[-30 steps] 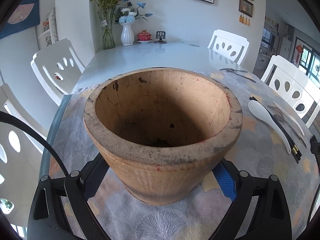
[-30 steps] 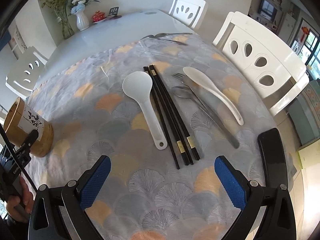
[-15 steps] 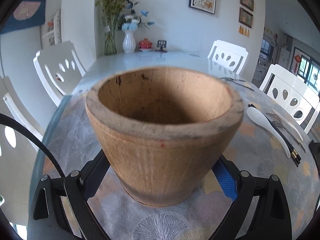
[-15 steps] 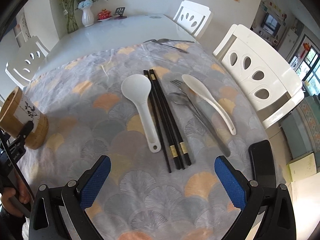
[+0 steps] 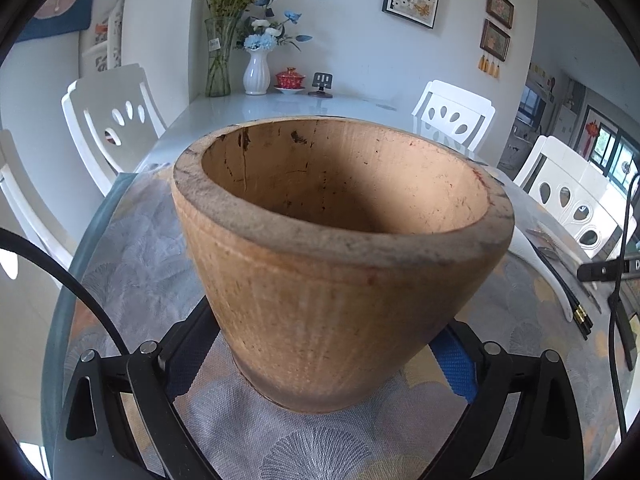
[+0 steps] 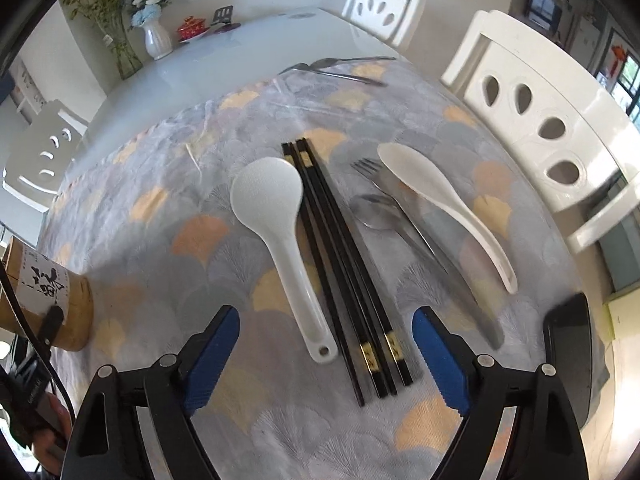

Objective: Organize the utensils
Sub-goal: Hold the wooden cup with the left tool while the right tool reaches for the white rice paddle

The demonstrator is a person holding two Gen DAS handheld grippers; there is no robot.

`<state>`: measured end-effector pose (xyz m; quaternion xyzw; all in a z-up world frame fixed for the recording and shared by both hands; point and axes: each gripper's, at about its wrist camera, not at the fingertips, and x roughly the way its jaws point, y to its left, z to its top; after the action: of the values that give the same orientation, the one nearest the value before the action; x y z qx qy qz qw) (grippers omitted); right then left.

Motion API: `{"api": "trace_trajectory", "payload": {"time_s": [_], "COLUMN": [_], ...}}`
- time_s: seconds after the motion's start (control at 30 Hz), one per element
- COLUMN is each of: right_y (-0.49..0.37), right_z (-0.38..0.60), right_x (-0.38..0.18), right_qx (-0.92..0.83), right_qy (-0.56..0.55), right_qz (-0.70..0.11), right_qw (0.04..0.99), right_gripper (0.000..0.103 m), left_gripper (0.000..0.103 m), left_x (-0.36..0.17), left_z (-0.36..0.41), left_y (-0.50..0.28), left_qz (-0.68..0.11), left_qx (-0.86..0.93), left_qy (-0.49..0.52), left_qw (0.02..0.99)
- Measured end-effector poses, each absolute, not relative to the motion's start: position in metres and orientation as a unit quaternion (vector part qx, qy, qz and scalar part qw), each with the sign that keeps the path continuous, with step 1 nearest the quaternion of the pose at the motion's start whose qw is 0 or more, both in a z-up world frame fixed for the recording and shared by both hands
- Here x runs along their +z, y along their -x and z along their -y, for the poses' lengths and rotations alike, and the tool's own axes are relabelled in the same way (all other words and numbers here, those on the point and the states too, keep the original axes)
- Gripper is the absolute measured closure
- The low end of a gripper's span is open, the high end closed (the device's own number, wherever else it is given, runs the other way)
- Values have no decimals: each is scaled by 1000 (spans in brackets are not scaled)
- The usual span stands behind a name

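Note:
A brown wooden utensil holder (image 5: 340,240) stands on the patterned cloth, and my left gripper (image 5: 320,360) is shut on its lower sides. The holder (image 6: 48,300) also shows at the left edge of the right wrist view. A white rice paddle (image 6: 276,232), black chopsticks (image 6: 340,264), a metal fork (image 6: 372,172), a metal spoon (image 6: 376,210) and a white soup spoon (image 6: 432,196) lie side by side. My right gripper (image 6: 326,320) hangs open over the handle ends of the paddle and chopsticks. Its jaws have just been closing, and the pads touch nothing.
A second metal spoon and fork (image 6: 336,66) lie at the cloth's far edge. A black phone (image 6: 568,352) rests near the right table edge. White chairs (image 6: 540,120) ring the table, and vases (image 6: 156,40) stand at its far end.
My right gripper has come closer to the handle ends of the paddle and chopsticks, and its jaws have narrowed. The left wrist view now shows the holder more from the side.

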<state>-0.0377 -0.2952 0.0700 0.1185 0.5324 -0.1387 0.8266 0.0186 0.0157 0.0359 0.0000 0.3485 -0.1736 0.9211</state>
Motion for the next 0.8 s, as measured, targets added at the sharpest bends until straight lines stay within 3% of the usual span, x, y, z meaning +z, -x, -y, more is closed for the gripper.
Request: {"api": "trace_trajectory", "payload": {"time_s": [0.2,0.37,0.8], "right_y": [9,-15,-35], "right_z": [277,270,265], "right_x": [71,54,33], "right_qx": [-113,-105,-127], "right_qy": [-61,-35,6], "right_qz": [-537,-562,-577], "right_qw": [834,820,807], "right_gripper": [18,39,55], "left_gripper": [6,5,4], "left_x": [35,35,33], "left_z": [-17,-16,-16], "left_y": [-20,-20,-21], "left_qz": [-351,-352,-360], "left_qx": [-176,-176,-175], "left_qy": [5,4,5], "left_qw": [920,919,916]}}
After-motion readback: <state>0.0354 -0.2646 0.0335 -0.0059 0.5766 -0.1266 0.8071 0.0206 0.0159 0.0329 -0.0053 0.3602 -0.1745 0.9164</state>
